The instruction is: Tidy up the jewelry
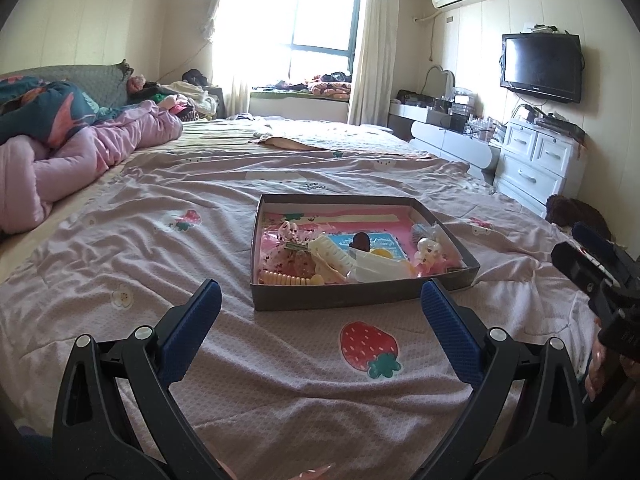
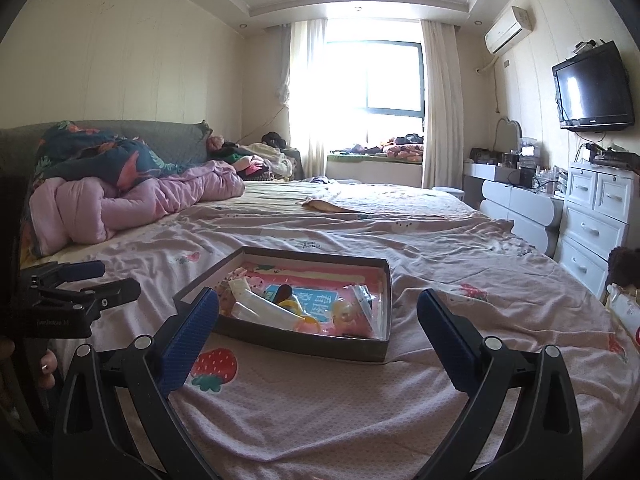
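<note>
Several small accessories heaped in a shallow cardboard box [image 1: 362, 292], resting on the bed [image 1: 280, 380] near the middle of the quilt, just beyond a printed strawberry [image 1: 369, 345]. Contents toward the box's near and left side: white claw clip [image 1: 330, 254], coiled yellow hair tie [image 1: 286, 279], pink floral scrunchie [image 1: 290, 232], dark oval piece [image 1: 361, 241] on a blue card, clear packets at the right wall [image 1: 430, 236]. Pieces overlapping and touching; no sorting by kind visible, no dividers inside. Quilt around the box bare of loose items in both views.

Scene consistent either with accessories gathered into the box and awaiting arrangement, or with a gathering already complete; not settled by these views.

For any handling of the contents: approach from above the low front wall, single out one piece at the top of the heap (the claw clip sits highest), pinch across a rigid part rather than a coil or fabric fold, lift straight up to avoid dragging neighbours or tipping the light box on the soft quilt.

Left tool [image 1: 320, 312]: released, blue pads spread wide, holding nothing, hovering short of the box's near wall. Right tool [image 2: 318, 320]: likewise spread wide and empty, framing the box from the near side, touching nothing. Each tool visible at the edge of the other's view, both level above the quilt.
</note>
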{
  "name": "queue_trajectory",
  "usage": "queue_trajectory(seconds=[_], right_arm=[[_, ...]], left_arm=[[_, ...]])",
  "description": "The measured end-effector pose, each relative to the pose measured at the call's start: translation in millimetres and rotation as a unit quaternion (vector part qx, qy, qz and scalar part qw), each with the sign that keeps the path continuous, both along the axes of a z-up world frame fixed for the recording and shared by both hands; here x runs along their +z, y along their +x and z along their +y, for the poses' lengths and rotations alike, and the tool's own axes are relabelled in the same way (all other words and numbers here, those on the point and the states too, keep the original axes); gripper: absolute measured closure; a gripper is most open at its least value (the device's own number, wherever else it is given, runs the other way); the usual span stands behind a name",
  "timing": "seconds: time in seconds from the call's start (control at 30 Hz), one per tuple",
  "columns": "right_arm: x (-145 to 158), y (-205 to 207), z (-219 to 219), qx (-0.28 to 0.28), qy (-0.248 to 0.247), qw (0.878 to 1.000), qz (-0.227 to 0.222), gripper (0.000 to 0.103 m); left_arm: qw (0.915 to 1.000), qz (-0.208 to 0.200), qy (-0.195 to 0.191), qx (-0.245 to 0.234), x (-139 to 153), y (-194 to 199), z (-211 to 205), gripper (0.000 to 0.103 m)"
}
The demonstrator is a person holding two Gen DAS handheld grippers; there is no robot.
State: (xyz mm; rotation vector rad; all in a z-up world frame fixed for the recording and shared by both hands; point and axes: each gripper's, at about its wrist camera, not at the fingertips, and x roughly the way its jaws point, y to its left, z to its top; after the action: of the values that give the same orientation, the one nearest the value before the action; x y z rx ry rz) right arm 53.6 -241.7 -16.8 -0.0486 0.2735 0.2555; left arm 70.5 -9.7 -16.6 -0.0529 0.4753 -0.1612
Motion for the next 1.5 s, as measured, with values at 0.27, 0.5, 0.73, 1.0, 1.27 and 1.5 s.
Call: queue_trajectory(seconds=[0.27, 0.5, 0.73, 1.0, 1.27, 1.5], right_arm=[[-3.3, 4.9, -4.9, -0.008, 0.006, 1.0, 0.006, 0.007], [-4.3, 6.0, -5.0, -0.009, 0.007, 1.0, 0.01, 0.007], [-4.2, 6.3, -4.8, -0.009, 0.008, 1.0, 0.01, 0.007], [-5.2, 6.8, -4.0, -0.009, 0.007, 1.0, 0.012, 0.007], [-7.4, 7.4, -4.3, -0.009, 0.006, 1.0, 0.014, 0.007], [-7.9, 7.3, -4.4, -0.009, 0.005, 1.0, 0.016, 0.007]], left_arm=[[0.9999, -0.012, -0.001, 0.004, 5.8, 3.3, -1.7, 0.011], [0.9999, -0.015, -0.003, 0.006, 6.5, 2.8, 0.7, 0.011], [0.9999, -0.015, -0.001, 0.007, 6.5, 3.2, 0.5, 0.011], [0.9999, -0.013, -0.001, 0.007, 2.5, 3.7, 3.0, 0.011], [0.9999, -0.012, 0.003, 0.011, 1.4, 4.2, 5.3, 0.011], [0.9999, -0.012, 0.004, 0.011, 1.3, 4.3, 4.5, 0.011]])
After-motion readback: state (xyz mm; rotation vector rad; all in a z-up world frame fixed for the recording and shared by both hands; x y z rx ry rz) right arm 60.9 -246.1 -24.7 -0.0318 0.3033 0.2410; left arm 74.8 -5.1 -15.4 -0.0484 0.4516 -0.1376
